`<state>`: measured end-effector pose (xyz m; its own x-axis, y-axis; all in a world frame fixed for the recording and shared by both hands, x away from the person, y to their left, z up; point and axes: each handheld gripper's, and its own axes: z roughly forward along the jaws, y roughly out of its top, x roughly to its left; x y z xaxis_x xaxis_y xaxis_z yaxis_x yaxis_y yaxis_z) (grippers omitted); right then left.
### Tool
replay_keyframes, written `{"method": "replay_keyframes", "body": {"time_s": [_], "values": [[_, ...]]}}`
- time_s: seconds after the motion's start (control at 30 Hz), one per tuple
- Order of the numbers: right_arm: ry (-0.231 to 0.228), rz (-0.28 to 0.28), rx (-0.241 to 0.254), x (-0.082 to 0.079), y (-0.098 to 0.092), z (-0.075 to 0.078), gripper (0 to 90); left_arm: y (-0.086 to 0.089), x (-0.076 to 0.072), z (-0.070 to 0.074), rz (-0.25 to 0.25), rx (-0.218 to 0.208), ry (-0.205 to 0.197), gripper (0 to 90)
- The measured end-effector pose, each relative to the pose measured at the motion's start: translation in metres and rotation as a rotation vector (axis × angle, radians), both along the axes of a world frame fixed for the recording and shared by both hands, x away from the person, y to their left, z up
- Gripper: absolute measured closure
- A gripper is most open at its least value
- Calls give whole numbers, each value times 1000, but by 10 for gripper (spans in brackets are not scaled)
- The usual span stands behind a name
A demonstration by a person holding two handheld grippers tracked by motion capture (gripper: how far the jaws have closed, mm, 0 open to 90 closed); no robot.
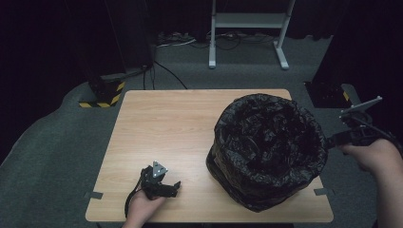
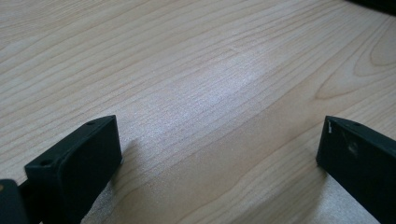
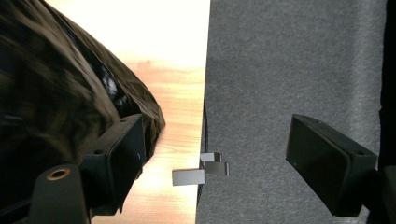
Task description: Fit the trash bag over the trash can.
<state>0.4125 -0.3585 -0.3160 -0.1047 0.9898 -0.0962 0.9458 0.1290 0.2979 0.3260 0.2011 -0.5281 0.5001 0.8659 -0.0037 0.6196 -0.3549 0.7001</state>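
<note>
Right gripper gapes wide, empty, beside the black bin bag; left gripper open on table

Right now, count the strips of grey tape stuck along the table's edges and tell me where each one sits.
2. One grey tape strip is on the light wooden table's near left edge, the other grey tape strip on its near right edge. The crinkled black plastic bag may hide more.

In the right gripper view, the right tool stood with its two black jaws wide apart and nothing between them. A black bin bag bulged against the left jaw. Beyond lay the pale wooden bench, its edge meeting grey carpet, with small grey tape tabs at that edge.
</note>
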Motion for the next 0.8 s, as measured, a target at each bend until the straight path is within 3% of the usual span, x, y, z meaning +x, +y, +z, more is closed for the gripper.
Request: {"method": "replay_keyframes", "body": {"time_s": [0.17,0.2,0.23,0.3,0.37,0.4,0.47,0.57,0.63,0.77,0.8], "values": [[31,-1,28,-6,-3,-36,191,0,0,0,2,-2,0,2],[31,-1,28,-6,-3,-36,191,0,0,0,2,-2,0,2],[44,4,39,-10,-3,-51,190,0,0,0,1,-1,0,2],[61,8,44,-14,-3,-64,191,0,0,0,1,-1,-1,2],[67,8,45,-15,-3,-69,191,-1,0,0,4,-5,1,2],[87,12,54,-20,-3,-85,191,-1,0,0,2,-2,0,2],[92,11,61,-21,-2,-90,191,-1,0,0,2,-2,-1,2],[128,22,72,-29,2,-121,190,-1,0,0,2,-2,-1,2],[134,24,68,-30,3,-126,191,-1,0,0,2,-2,-1,2],[169,50,66,-37,12,-158,190,-1,0,0,2,-2,-2,2],[169,50,66,-37,12,-158,190,-1,0,0,2,-2,-2,2]]}}
